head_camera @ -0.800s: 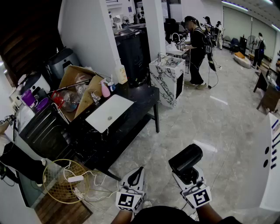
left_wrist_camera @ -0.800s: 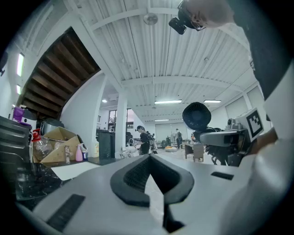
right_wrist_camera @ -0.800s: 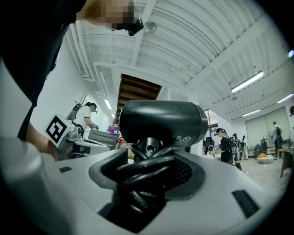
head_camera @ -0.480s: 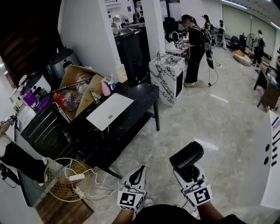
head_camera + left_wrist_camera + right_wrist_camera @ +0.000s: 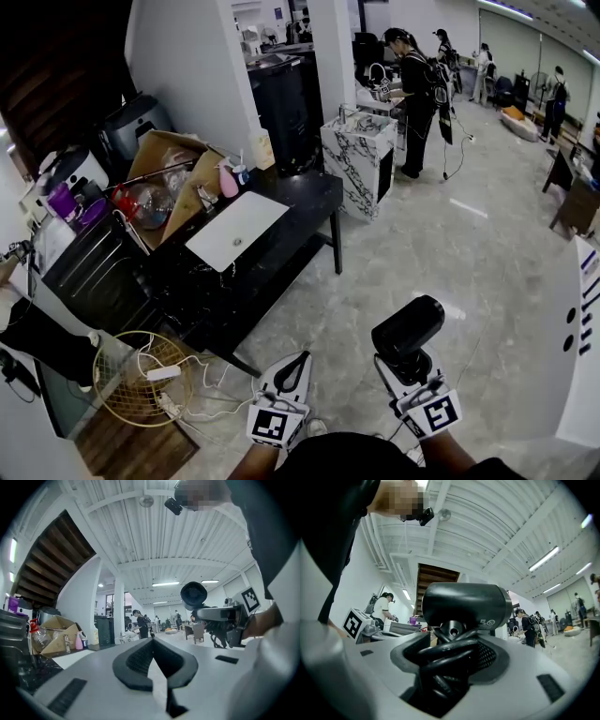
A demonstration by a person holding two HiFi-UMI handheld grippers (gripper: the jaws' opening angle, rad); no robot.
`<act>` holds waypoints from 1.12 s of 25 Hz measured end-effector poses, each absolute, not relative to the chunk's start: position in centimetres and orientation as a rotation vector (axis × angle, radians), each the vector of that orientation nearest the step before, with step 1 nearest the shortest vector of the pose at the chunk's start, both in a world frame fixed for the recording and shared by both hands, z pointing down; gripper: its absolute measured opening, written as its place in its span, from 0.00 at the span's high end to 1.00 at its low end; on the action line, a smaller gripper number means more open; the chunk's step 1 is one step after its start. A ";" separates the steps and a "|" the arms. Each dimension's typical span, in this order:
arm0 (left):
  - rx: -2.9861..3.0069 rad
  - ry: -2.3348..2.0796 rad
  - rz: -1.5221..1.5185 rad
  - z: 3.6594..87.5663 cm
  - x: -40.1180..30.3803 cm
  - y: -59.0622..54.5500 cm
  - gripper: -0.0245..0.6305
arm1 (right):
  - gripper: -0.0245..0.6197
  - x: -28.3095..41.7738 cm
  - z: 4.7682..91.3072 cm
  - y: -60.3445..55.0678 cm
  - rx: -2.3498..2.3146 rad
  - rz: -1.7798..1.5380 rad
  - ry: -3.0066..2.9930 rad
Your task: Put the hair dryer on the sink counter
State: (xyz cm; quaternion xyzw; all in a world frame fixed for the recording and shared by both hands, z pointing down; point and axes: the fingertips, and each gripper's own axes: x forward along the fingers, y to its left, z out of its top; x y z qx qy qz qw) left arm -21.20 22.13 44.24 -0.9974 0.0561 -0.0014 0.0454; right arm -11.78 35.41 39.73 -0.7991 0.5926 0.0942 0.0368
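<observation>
A black hair dryer [image 5: 409, 328] stands up from my right gripper [image 5: 405, 367], low right in the head view. The jaws are shut on its handle, which is wrapped in black cord [image 5: 440, 656]. The barrel [image 5: 461, 604] fills the right gripper view above the jaws. My left gripper [image 5: 292, 371] sits beside it, shut with nothing in it; its tips [image 5: 151, 641] meet. In the left gripper view the hair dryer [image 5: 193, 595] shows at the right. The black sink counter [image 5: 305, 211] with its white basin [image 5: 234, 242] lies ahead to the left, well away from both grippers.
A cardboard box [image 5: 173, 183], a pink spray bottle [image 5: 228, 184] and clutter stand behind the basin. A round wire basket [image 5: 139, 382] and a power strip [image 5: 161, 373] lie on the floor at the left. A marble unit [image 5: 361, 155] and a person [image 5: 417, 94] are farther back.
The right gripper with the hair dryer has shifted slightly right and up in the view. The left gripper has hardly moved.
</observation>
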 end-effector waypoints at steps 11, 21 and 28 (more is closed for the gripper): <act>-3.056 0.165 -0.007 43.2 -22.6 16.1 0.96 | 0.57 -12.6 40.1 29.7 -2.479 0.273 1.782; -3.061 0.134 0.021 44.0 -21.8 12.5 0.96 | 0.56 -11.7 40.5 26.9 -2.511 0.246 1.767; -3.075 0.140 -0.031 44.8 -18.3 11.0 0.96 | 0.56 -8.5 41.0 24.7 -2.488 0.250 1.798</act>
